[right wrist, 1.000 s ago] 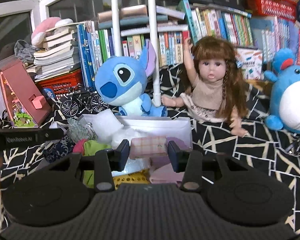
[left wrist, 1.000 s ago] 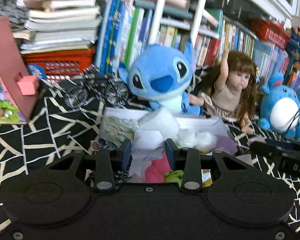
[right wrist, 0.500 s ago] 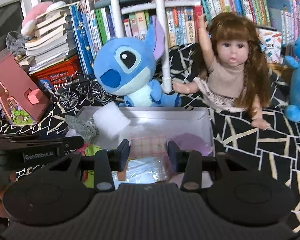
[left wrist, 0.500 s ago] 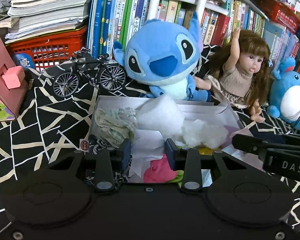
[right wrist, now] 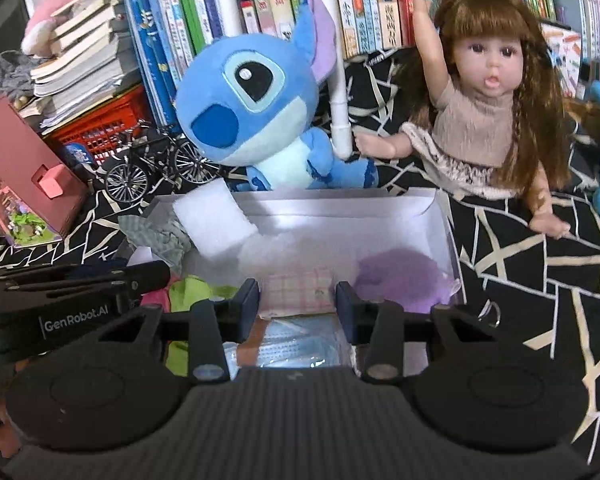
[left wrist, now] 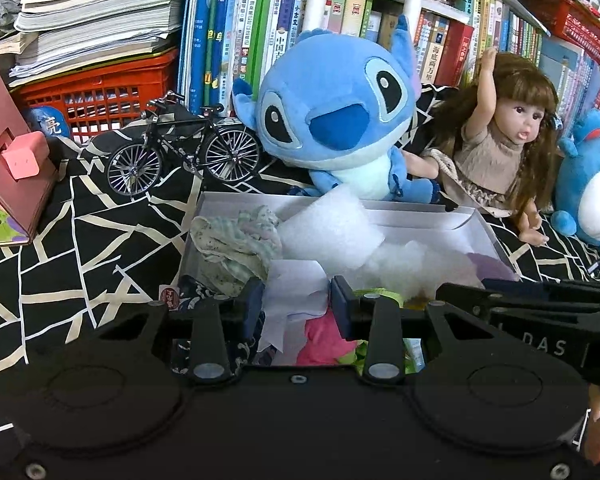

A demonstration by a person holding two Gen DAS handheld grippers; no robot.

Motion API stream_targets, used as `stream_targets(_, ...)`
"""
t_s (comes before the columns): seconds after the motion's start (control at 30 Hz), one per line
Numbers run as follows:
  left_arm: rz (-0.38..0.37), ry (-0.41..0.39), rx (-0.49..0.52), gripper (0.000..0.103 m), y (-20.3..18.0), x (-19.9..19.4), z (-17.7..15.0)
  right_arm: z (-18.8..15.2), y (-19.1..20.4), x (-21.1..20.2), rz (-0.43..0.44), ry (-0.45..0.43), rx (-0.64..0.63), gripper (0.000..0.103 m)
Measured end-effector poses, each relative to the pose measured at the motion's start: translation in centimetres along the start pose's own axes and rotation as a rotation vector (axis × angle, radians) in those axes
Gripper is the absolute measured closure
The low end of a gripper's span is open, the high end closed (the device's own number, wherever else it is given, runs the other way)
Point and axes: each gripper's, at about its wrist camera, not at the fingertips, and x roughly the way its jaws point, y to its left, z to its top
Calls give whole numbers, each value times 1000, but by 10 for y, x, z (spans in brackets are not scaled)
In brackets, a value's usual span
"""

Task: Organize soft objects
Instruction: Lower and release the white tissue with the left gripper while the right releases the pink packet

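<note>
Your left tongs (left wrist: 296,300) hang over the near end of the white box (left wrist: 482,226) — jaws narrow, white paper (left wrist: 296,286) between them, grip unclear. Your right tongs (right wrist: 298,300) are nearly closed, framing a plaid cloth (right wrist: 298,292) in the box beside a purple plush (right wrist: 400,278) — hold unclear.

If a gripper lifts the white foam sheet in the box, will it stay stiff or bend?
The white foam sheet curls and leans on other items in the box, so it probably bends easily. It looks thin and airy, likely very light. A push may just slide it.
</note>
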Motion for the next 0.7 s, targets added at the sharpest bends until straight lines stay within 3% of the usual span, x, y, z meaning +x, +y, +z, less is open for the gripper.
stream_targets(0.7, 37, -22, 20, 67, -4, 16, -12, -6, -3, 12, -1, 9, 27, 55)
